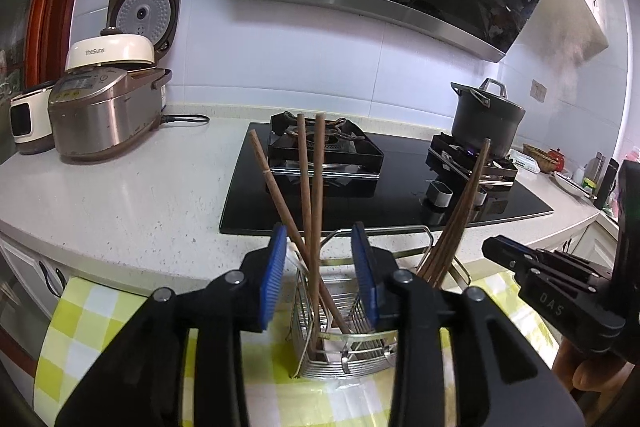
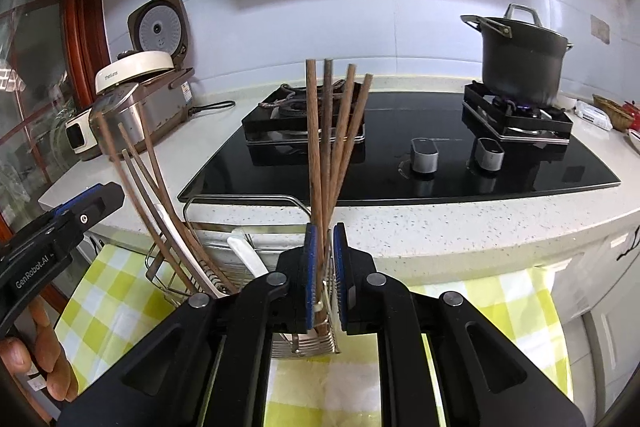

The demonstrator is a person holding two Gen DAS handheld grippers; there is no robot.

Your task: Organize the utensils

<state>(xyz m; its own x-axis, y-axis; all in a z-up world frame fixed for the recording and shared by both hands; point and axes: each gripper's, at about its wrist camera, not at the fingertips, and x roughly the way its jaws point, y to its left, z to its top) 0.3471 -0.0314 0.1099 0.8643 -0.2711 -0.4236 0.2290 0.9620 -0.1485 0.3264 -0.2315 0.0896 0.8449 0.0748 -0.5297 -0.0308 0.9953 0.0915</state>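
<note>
Wire rack [image 1: 344, 343] stood on checked cloth [image 1: 80, 327]. Left gripper [image 1: 320, 267]: jaws apart, three chopsticks [image 1: 306, 187] loose between them. Right gripper [image 2: 325, 267]: jaws narrowly apart around four chopsticks [image 2: 326, 147], contact cannot be told.

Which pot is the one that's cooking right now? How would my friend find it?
Start at the big black glass stove top set in the speckled white counter. It has two burners: the left burner is bare and unlit. The dark pot stands on the right burner, with a small blue flame under it and a metal lid handle on top; it is the only pot there.
</note>
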